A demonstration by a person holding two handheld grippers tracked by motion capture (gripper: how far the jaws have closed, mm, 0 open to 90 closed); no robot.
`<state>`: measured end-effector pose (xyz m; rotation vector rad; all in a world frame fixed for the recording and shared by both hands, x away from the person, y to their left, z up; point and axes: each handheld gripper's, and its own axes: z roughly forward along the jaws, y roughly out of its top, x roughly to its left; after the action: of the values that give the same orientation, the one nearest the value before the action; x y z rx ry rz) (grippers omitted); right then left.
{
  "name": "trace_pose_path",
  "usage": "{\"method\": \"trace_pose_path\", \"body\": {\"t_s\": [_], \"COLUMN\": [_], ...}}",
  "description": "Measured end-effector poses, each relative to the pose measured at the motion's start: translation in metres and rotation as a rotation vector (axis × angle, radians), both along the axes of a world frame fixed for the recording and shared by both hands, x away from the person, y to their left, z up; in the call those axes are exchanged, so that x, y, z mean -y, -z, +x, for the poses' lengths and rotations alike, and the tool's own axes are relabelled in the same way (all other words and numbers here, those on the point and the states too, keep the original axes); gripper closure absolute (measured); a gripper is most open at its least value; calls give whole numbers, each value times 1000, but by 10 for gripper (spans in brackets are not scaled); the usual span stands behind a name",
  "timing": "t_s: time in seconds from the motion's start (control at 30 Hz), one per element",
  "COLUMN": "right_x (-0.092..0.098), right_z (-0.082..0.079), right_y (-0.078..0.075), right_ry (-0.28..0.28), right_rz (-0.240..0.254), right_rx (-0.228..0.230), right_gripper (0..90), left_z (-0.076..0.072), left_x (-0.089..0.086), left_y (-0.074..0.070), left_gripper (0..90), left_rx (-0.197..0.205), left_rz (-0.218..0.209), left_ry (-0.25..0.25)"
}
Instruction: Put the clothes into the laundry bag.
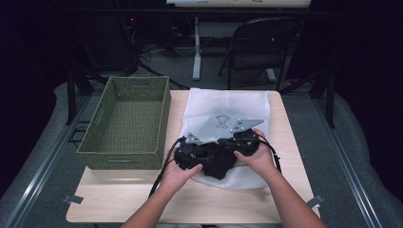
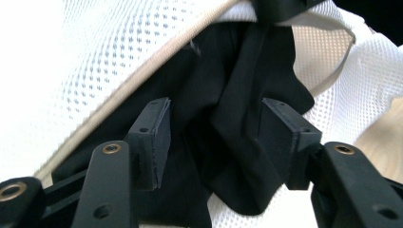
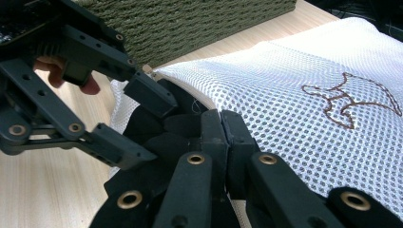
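Note:
A white mesh bag (image 1: 228,102) with a brown stitched figure lies flat on the wooden table (image 1: 123,199). A black garment (image 1: 216,164) sits in its near opening, partly inside. My left gripper (image 1: 190,154) is at that opening. In the left gripper view its jaws (image 2: 218,137) stand apart with folds of the black garment (image 2: 237,95) between them and the mesh bag (image 2: 95,57) above. My right gripper (image 3: 222,137) is shut on the upper rim of the mesh bag (image 3: 294,71), just right of the left gripper (image 3: 157,128).
A green woven basket (image 1: 128,118) stands left of the bag, its near corner close to my left hand. Bare table runs along the front edge. A folding chair (image 1: 261,42) and desk legs stand beyond the table.

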<state>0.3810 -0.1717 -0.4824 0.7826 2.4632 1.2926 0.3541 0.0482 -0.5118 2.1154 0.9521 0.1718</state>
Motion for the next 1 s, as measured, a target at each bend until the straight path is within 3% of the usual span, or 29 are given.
{"method": "trace_pose_path", "body": {"t_s": [0.23, 0.67, 1.0], "right_x": [0, -1, -2], "right_z": [-1, -1, -2], "right_y": [0, 0, 0], "right_ry": [0, -3, -4], "right_rz": [-5, -8, -10], "right_rx": [1, 4, 6], "right_gripper": [893, 893, 893], "left_z": [-2, 1, 0], "left_x": [-4, 2, 4], "left_y": [11, 39, 49], "left_gripper": [330, 313, 427], "left_rx": [-23, -73, -43], "left_rz": [32, 94, 115], "left_ry": [0, 3, -5]}}
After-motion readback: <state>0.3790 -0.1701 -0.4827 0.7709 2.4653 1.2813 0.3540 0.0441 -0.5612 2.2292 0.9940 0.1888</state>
